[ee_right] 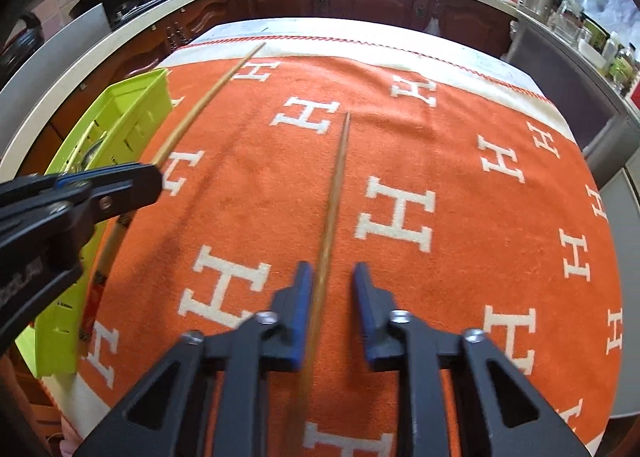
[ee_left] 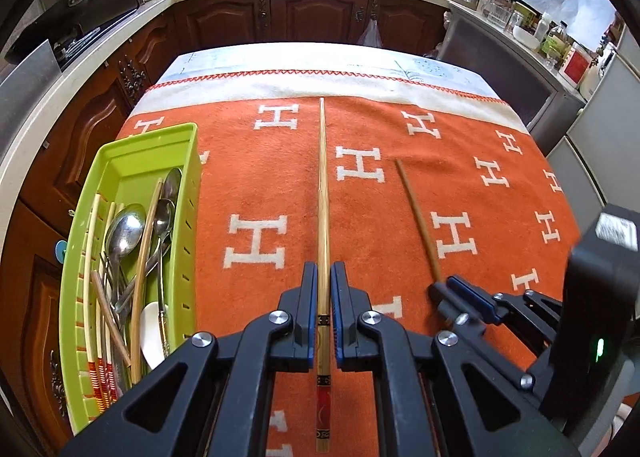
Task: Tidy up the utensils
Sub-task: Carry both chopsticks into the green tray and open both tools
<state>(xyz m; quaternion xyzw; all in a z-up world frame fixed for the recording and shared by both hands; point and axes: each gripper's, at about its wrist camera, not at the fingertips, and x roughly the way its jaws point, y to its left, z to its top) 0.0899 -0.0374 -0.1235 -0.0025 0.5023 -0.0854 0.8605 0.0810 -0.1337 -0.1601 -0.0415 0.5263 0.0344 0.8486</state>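
My left gripper (ee_left: pixel 323 271) is shut on a light bamboo chopstick (ee_left: pixel 322 185) with a red and black patterned end, held level above the orange cloth. It also shows in the right wrist view (ee_right: pixel 200 109), with the left gripper (ee_right: pixel 156 177) at left. My right gripper (ee_right: pixel 331 269) is open around a darker brown chopstick (ee_right: pixel 338 173) that lies blurred between the jaws, close to the left one. The right gripper (ee_left: pixel 444 289) and brown chopstick (ee_left: pixel 418 217) show in the left wrist view. A lime green utensil tray (ee_left: pixel 188 193) at the table's left edge holds spoons, forks and chopsticks.
The table carries an orange blanket with white H marks (ee_left: pixel 256 241), with a white band at the far edge. Dark wooden cabinets (ee_left: pixel 312 13) and a counter with kitchenware ring the table. The green tray also shows in the right wrist view (ee_right: pixel 136 105).
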